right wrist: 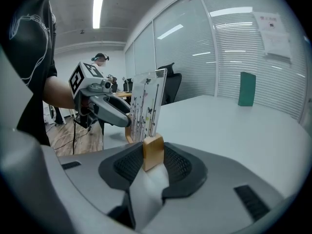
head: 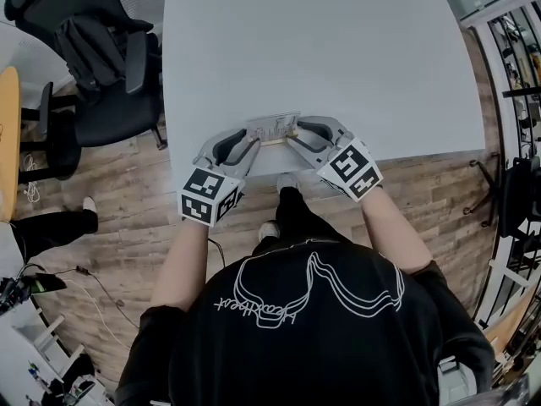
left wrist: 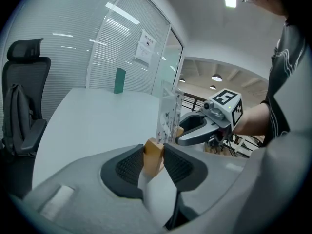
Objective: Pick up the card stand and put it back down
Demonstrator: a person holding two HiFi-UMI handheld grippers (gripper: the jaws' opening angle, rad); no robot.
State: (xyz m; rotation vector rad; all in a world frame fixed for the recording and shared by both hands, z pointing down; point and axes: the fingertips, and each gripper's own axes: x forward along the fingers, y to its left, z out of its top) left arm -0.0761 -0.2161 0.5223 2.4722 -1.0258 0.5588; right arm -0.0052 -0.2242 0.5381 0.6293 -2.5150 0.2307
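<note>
The card stand (head: 273,128) is a clear upright panel holding a printed card, set in a long wooden base. It sits at the near edge of the white table (head: 321,49). My left gripper (head: 256,142) is shut on the left end of the wooden base (left wrist: 153,156), both pads pressing on the wood. From the other side, my right gripper (head: 292,139) is shut on the right end of the base (right wrist: 153,150). The panel (right wrist: 146,108) stands upright between the two grippers. I cannot tell whether the base touches the table.
A black office chair (head: 93,66) stands left of the table. A green upright block (right wrist: 246,88) stands far back on the table by the glass wall. Shelving (head: 520,100) runs along the right. Cables (head: 84,286) lie on the wooden floor.
</note>
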